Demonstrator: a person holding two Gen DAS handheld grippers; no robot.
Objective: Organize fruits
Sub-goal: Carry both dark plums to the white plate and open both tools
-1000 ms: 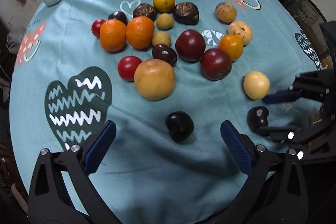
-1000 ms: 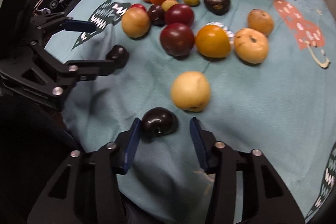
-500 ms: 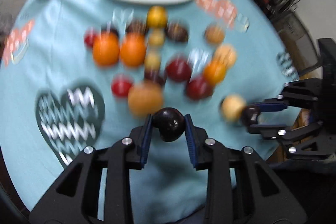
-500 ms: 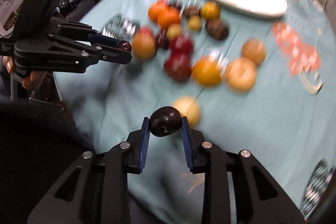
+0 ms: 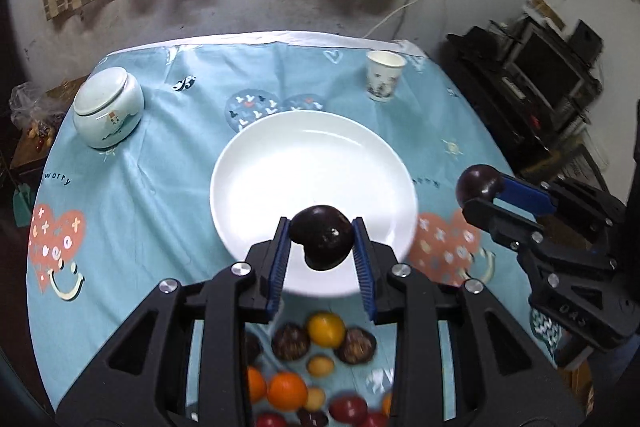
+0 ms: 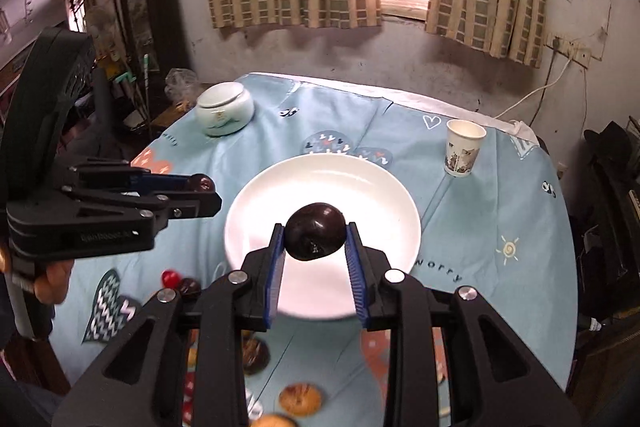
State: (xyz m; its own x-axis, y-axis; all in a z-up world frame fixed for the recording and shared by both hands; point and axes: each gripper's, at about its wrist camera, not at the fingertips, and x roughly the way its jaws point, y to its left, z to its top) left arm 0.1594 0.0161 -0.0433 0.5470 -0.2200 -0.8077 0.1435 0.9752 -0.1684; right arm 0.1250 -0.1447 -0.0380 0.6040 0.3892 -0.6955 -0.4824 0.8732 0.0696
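My left gripper (image 5: 321, 245) is shut on a dark plum (image 5: 321, 242) and holds it above the near rim of the empty white plate (image 5: 312, 155). My right gripper (image 6: 315, 239) is shut on a second dark plum (image 6: 315, 231) over the same plate (image 6: 320, 183). Each gripper shows in the other view: the right one with its plum (image 5: 480, 183) at the plate's right, the left one with its plum (image 6: 201, 183) at the plate's left. Several loose fruits (image 5: 320, 363) lie on the cloth below the grippers.
A lidded pale ceramic jar (image 5: 108, 109) stands at the back left of the blue tablecloth. A paper cup (image 5: 383, 75) stands at the back right. Oranges, plums and small brown fruits (image 6: 300, 399) lie near the front edge. Dark shelves stand to the right.
Both grippers, each shut on a dark plum, have risen and moved forward from the fruit pile to above the white plate. The views now tilt up toward the wall and window.
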